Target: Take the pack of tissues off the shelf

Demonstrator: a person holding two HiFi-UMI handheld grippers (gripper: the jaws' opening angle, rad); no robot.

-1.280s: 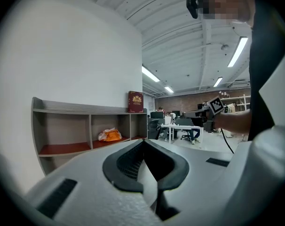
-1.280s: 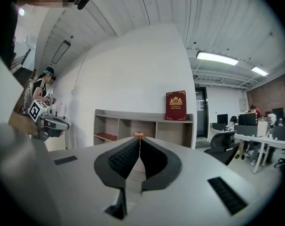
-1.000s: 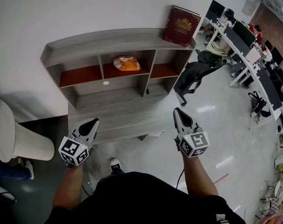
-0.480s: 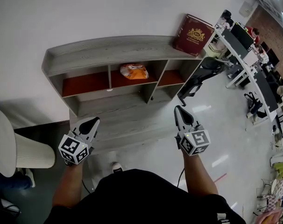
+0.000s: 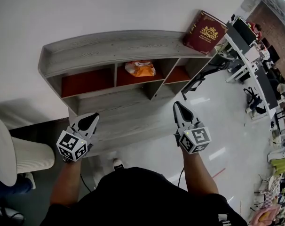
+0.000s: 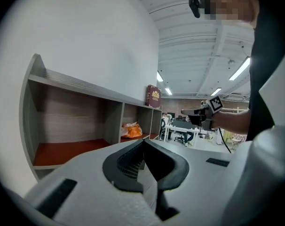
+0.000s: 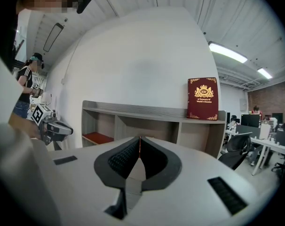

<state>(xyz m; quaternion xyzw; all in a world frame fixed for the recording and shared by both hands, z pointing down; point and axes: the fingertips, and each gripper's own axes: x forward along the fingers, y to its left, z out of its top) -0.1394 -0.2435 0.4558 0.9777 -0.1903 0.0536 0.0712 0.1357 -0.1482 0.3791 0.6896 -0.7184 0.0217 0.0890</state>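
An orange and white pack of tissues (image 5: pixel 140 68) lies in the middle compartment of the grey wooden shelf (image 5: pixel 109 46); the left gripper view also catches the pack (image 6: pixel 131 131). My left gripper (image 5: pixel 91 119) hovers over the shelf's lower board at the left, jaws shut and empty. My right gripper (image 5: pixel 178 107) is level with it at the right, shut with nothing in it. Both point toward the shelf, well short of the pack. In the right gripper view the shut gripper (image 7: pixel 139 139) faces the shelf (image 7: pixel 133 112), and the pack is hidden behind it.
A dark red book (image 5: pixel 204 32) stands on the shelf's top at the right end. A white round stool (image 5: pixel 20 149) is at the left. A black office chair (image 5: pixel 203 76) and desks (image 5: pixel 248 46) with seated people are at the right, across a glossy floor.
Both grippers have come closer to the shelf, which now fills more of the head view. Their jaws stay shut.
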